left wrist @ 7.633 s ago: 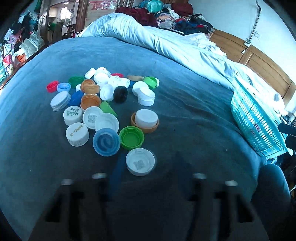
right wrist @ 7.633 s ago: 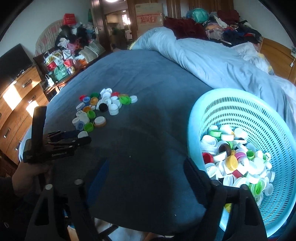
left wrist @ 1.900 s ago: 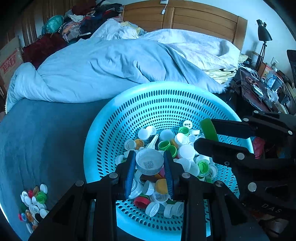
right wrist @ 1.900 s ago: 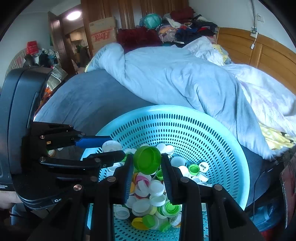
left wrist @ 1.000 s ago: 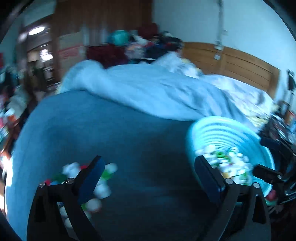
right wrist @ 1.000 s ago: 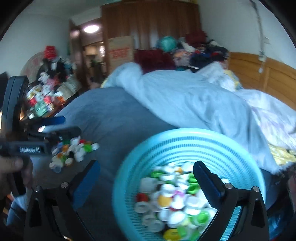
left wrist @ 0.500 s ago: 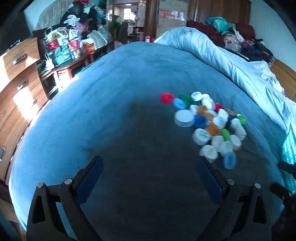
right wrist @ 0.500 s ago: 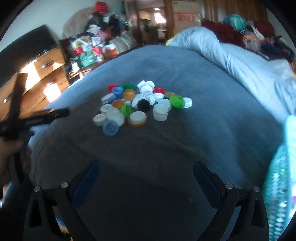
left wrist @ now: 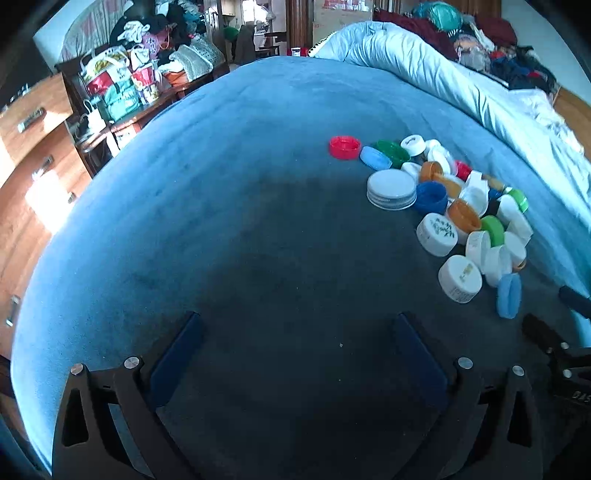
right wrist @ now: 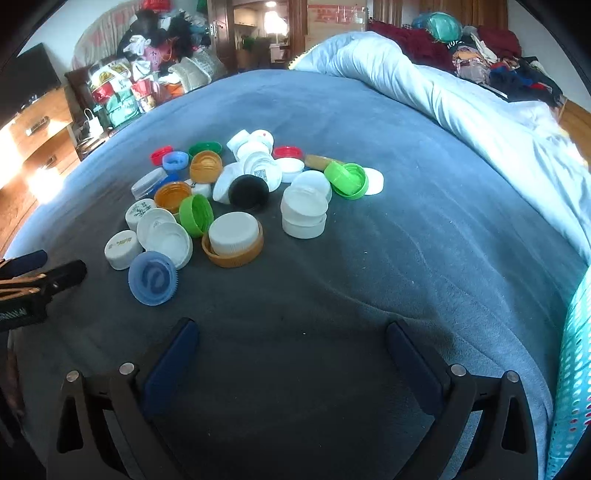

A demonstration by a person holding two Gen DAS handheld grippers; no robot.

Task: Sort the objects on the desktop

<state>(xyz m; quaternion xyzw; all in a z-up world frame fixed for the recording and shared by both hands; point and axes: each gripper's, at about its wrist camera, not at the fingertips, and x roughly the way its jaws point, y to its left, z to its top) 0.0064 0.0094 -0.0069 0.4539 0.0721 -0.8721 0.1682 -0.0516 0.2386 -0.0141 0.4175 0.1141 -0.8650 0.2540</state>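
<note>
Both the left gripper (left wrist: 295, 354) and right gripper (right wrist: 288, 354) gape wide, pinching nothing; bottle caps (right wrist: 236, 192) overlap mid-bed, teal basket (right wrist: 572, 369) cut off at the blanket's (right wrist: 406, 258) right edge.

Bed cover (right wrist: 369, 122): grey-blue, soft and napped, spread across the whole bed.
Duvet (right wrist: 424, 85): pale blue, bunched in a long roll along the far right side of the bed.
Clothes (right wrist: 491, 62): a dark, mixed heap behind the duvet, with a teal bundle on top.
Headboard (left wrist: 574, 107): warm brown wood, at the far right edge.
Drawers (left wrist: 26, 147): wooden chest at left, metal handles, a bright patch of sunlight on its front.
Side table (right wrist: 125, 96): beside the drawers, piled with bags and packets.
Doorway (right wrist: 266, 22): at the back, a ceiling light on beyond it.
Wall (right wrist: 55, 33): pale.
</note>
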